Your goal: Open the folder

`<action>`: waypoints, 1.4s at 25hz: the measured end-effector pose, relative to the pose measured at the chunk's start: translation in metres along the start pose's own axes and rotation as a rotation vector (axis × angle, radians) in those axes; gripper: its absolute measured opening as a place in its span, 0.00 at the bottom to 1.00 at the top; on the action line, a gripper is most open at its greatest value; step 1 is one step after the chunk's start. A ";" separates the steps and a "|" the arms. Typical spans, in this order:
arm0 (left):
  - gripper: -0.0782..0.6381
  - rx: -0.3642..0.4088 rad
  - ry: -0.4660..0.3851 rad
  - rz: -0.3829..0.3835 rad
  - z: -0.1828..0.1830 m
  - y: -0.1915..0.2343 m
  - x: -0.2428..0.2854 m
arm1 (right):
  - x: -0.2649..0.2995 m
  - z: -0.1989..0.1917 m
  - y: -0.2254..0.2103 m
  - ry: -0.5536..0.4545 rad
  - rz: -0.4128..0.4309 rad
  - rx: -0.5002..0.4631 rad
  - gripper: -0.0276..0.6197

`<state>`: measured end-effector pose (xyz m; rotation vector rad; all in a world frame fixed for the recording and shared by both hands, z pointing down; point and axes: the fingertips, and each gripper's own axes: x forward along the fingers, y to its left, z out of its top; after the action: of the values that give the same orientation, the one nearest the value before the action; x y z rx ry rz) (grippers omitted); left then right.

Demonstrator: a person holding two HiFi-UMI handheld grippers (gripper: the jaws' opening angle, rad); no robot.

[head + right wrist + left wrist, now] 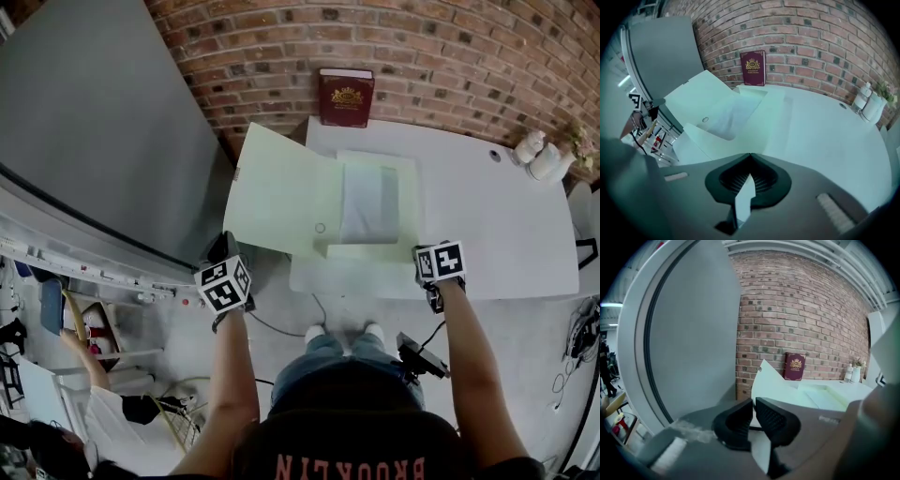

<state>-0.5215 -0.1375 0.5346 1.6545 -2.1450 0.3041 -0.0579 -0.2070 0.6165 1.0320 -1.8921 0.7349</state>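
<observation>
Folder point(281, 192), one, pale green card, lying opened flat on the white table point(506, 234), ahead of the right gripper point(750, 155) and slightly to its left. Its wide cover overhangs the table edge on the side of the left gripper point(753, 403), ahead and to that gripper's right. Judged light, thin and bendy, likely to slide on the smooth top; best pinched at a free cover edge, where the overhang lets a jaw pass under it. Task appears largely done. Pale sheet point(368, 202) inside the folder, one. Red book point(346, 97), one, upright against the brick wall beyond. White bottles point(539, 155), two, far right corner. Grippers, two: left released, jaws a narrow slit apart, nothing between; right clenched, tips meeting, empty.
</observation>
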 end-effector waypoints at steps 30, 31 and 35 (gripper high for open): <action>0.23 0.250 0.545 -0.001 -0.108 0.051 0.083 | -0.001 0.002 0.008 0.058 -0.391 -0.158 0.04; 0.23 0.241 0.559 -0.001 -0.112 0.052 0.085 | -0.001 0.002 0.008 0.064 -0.384 -0.160 0.04; 0.22 0.155 0.597 -0.026 -0.124 0.051 0.087 | -0.001 0.002 0.009 0.070 -0.357 -0.165 0.04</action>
<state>-0.5656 -0.1481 0.6879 1.4284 -1.6790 0.8545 -0.0660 -0.2035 0.6137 1.1795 -1.6191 0.3961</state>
